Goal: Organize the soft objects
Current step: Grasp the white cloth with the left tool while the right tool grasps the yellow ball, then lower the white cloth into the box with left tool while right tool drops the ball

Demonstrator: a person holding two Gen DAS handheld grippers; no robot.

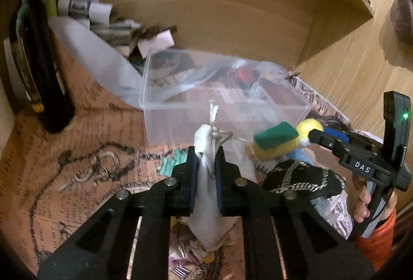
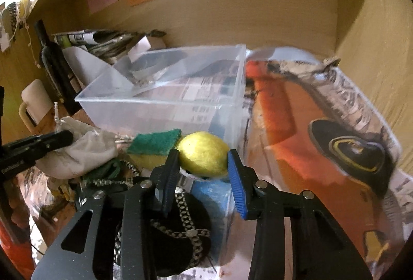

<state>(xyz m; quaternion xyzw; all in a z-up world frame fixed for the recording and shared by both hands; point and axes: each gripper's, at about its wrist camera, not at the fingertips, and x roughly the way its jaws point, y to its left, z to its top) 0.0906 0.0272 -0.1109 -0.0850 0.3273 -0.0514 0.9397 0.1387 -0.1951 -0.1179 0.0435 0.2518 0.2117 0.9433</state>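
My left gripper (image 1: 206,153) is shut on a white cloth drawstring pouch (image 1: 206,192) and holds it just in front of the clear plastic box (image 1: 165,114); the pouch also shows in the right wrist view (image 2: 82,151). My right gripper (image 2: 202,158) is shut on a yellow soft ball (image 2: 204,153), which also shows in the left wrist view (image 1: 308,127). A green-and-yellow sponge (image 2: 155,147) lies beside the ball, seen too in the left wrist view (image 1: 273,139). A black cap with silver chain trim (image 2: 178,228) lies below the right gripper.
The clear box (image 2: 160,109) stands open with its lid (image 1: 90,53) leaning behind. A dark bottle (image 1: 38,68) stands at the left. Papers (image 1: 85,9) pile at the back of the wooden shelf. A blue object (image 2: 211,200) lies under the ball. Printed newspaper covers the surface.
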